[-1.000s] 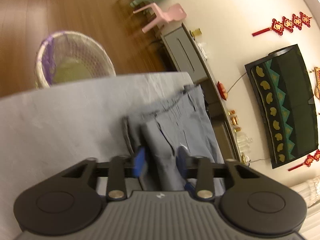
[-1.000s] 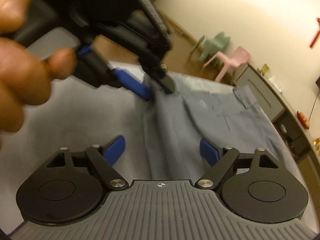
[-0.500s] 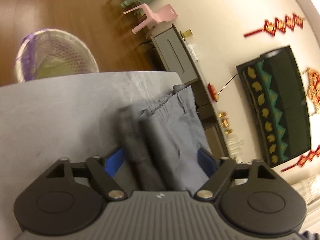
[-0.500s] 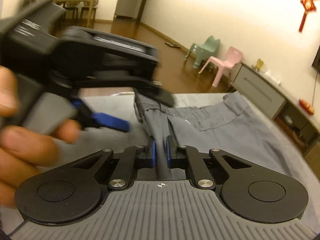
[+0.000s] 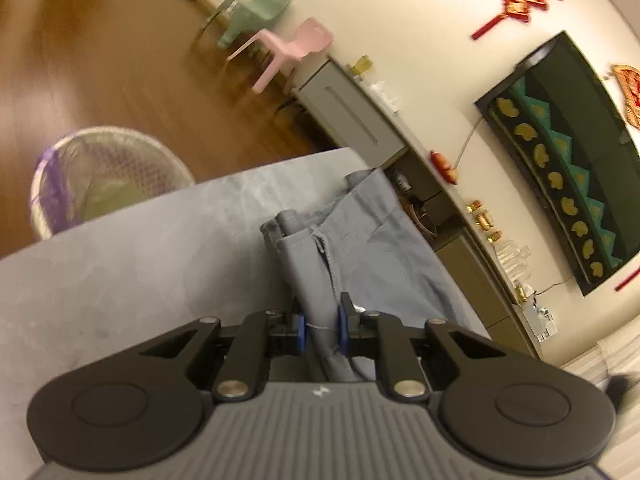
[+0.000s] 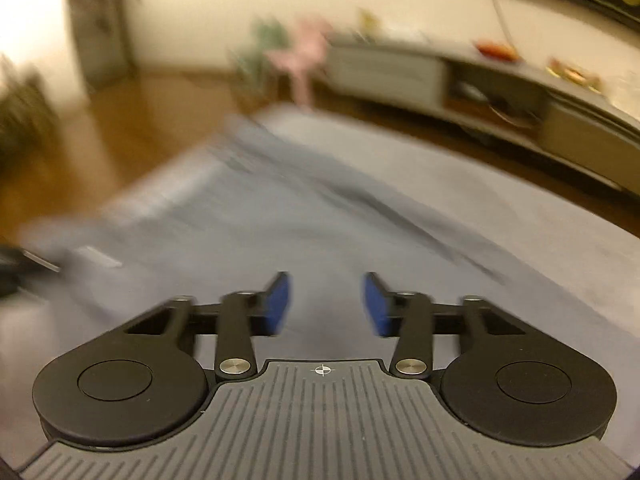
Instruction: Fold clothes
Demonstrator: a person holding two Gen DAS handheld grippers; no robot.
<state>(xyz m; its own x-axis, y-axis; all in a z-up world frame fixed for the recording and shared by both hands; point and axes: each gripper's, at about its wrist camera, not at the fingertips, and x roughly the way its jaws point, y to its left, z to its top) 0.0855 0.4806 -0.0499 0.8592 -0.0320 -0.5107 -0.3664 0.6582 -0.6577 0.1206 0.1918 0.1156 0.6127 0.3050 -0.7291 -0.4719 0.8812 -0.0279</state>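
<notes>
On my left claw (image 5: 320, 330) the jaws are closing, and I see a bunched fold of the grey trousers (image 5: 360, 248) pinched between the blue pads (image 5: 299, 330). The cloth rises in a ridge from the pads toward the waistband, which lies near the far edge of the counter (image 5: 120, 280). The rest of the garment spreads toward the counter's right edge, on the side nearest the low cabinet (image 5: 352, 116) along the wall.

My right claw (image 6: 325, 304) has its jaws opening, the blue pads (image 6: 276, 304) standing apart with nothing between them. It hovers over the trousers (image 6: 280, 200), which look badly smeared in this view, so I cannot tell folds or seams there. The cloth runs from the near middle of the counter (image 6: 540, 248) toward its far left corner.

Beyond the far left corner, in the left view, a mesh basket (image 5: 100, 184) stands on the wooden floor (image 5: 100, 60).
</notes>
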